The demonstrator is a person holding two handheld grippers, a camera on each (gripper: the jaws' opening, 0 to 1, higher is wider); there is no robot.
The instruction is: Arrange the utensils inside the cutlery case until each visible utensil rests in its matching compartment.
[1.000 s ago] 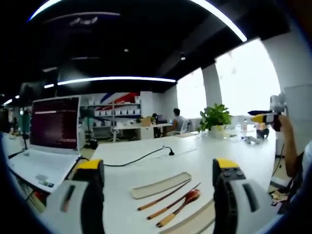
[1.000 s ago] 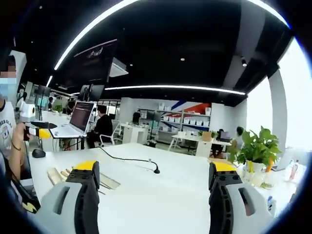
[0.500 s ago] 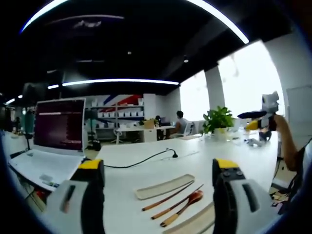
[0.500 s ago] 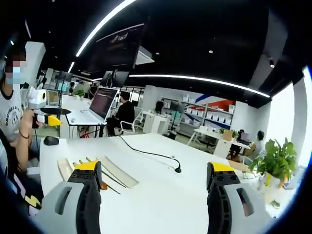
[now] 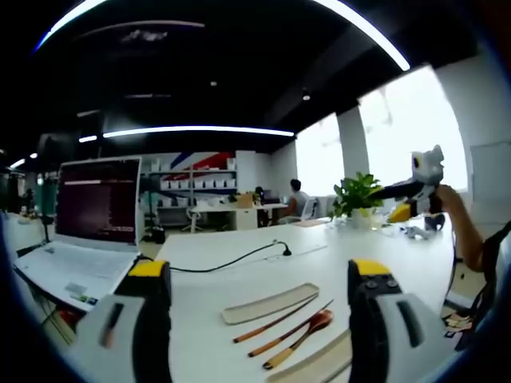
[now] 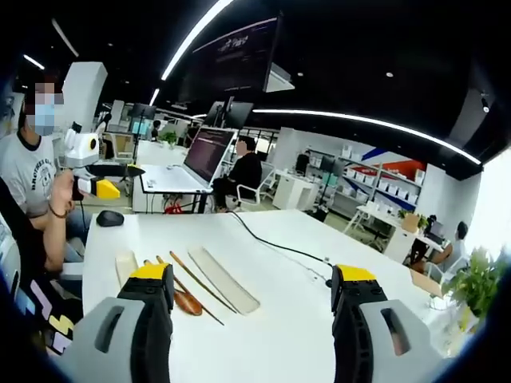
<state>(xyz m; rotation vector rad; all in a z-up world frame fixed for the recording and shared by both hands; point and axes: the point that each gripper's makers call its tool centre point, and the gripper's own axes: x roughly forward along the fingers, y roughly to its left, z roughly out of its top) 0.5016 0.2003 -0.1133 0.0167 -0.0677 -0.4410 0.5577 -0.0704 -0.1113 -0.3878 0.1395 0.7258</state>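
Right gripper swung toward the utensils, released; left gripper released too.
Spoon, chopsticks loose on worktop; sorting unstarted.

Spoon between parted tongs

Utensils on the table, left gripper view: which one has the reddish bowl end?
The spoon, lying nearest the case base; its red-brown bowl sets it apart from the two plain straight chopsticks beside it.
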